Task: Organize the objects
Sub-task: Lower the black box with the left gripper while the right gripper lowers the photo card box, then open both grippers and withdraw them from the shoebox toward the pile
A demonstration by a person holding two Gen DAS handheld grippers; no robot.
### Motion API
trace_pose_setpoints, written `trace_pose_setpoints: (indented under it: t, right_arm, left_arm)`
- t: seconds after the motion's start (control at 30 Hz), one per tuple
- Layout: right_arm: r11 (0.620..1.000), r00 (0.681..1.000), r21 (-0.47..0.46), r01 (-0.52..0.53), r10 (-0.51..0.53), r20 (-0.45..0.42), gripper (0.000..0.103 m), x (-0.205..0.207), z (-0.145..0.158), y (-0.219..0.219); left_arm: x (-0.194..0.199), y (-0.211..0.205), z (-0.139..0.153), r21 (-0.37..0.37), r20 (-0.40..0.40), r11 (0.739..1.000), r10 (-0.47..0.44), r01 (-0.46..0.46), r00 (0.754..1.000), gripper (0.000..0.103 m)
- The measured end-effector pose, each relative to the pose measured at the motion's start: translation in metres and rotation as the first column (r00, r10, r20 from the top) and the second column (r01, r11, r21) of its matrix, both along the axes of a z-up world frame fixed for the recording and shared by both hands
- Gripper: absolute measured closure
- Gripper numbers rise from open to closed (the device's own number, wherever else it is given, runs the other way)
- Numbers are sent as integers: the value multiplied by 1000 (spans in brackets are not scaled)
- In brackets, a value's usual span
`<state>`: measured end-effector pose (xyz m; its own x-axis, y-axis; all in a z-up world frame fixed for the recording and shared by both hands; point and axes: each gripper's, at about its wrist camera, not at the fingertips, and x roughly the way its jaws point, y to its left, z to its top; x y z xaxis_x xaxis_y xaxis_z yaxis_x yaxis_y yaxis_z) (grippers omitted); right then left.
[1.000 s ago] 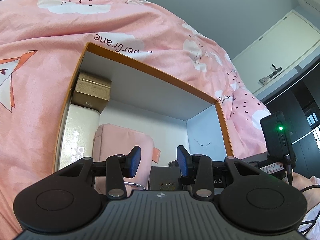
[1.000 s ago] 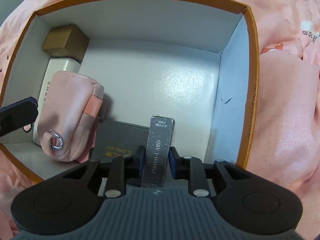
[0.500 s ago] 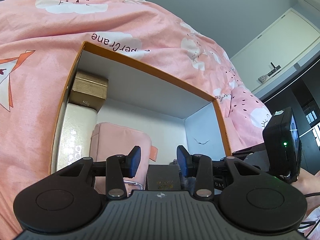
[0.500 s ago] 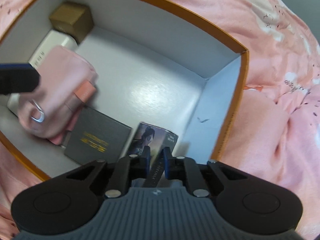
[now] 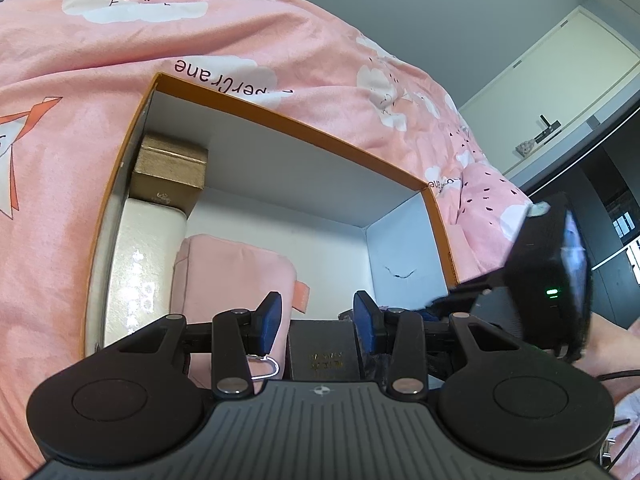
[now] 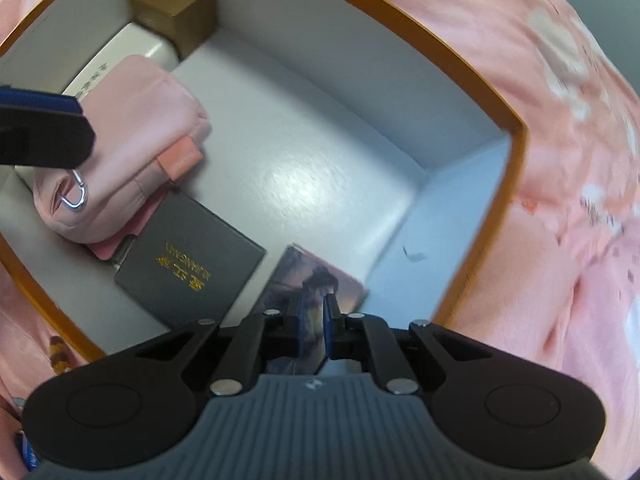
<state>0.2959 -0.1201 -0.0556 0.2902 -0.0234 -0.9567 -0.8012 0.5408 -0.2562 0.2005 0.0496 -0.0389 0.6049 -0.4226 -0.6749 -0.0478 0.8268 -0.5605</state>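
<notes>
An orange-rimmed white box (image 6: 516, 128) lies on a pink duvet. My right gripper (image 6: 313, 312) is shut on a photo card box (image 6: 320, 280) with a picture on its face, tilted low over the box's near right floor. Beside it lie a dark grey box with gold letters (image 6: 188, 264), a pink pouch (image 6: 132, 128), a white box (image 6: 116, 52) and a gold box (image 6: 176, 0). My left gripper (image 5: 316, 320) is open and empty at the box's near edge, above the dark grey box (image 5: 322, 344) and beside the pouch (image 5: 232, 276).
The pink duvet (image 5: 80, 60) rises around the box on all sides. The right gripper's black camera unit (image 5: 548, 280) shows at the right of the left wrist view. A white cupboard (image 5: 560, 92) stands far behind.
My right gripper has turned the photo card box from upright to a flatter tilt and lowered it toward the box's near right floor. The left gripper stayed almost still.
</notes>
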Motion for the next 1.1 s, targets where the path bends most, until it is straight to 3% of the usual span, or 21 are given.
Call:
trace_pose_setpoints:
  t: [0.13, 0.3, 0.43, 0.57, 0.77, 0.9, 1.1]
  right_arm:
    - [993, 991, -61, -103, 108, 80, 93, 0, -13, 10]
    - [993, 985, -57, -103, 110, 135, 94, 16, -18, 12]
    - [987, 982, -95, -128, 140, 125, 95, 10, -30, 14]
    - [991, 986, -76, -107, 115, 119, 98, 8, -29, 10]
    - [996, 980, 38, -83, 75, 187, 97, -6, 4, 1]
    - [980, 978, 196, -44, 3, 208, 95, -27, 39, -16]
    - [893, 969, 450, -14, -99, 226, 70, -68, 80, -57]
  left_arm:
    - [-3, -3, -1, 3, -4, 1000, 1, -1, 1000, 59]
    - [-4, -6, -2, 17, -8, 1000, 5, -5, 1000, 59]
    - [-5, -9, -1, 21, -6, 1000, 1, -1, 1000, 59]
    - [-7, -11, 0, 34, -5, 999, 2, -1, 1000, 59]
    - [-19, -21, 14, 56, 44, 998, -13, 11, 999, 58]
    - [-31, -33, 28, 93, 101, 995, -52, 42, 994, 58]
    - [-59, -53, 47, 207, 196, 977, -84, 43, 977, 49]
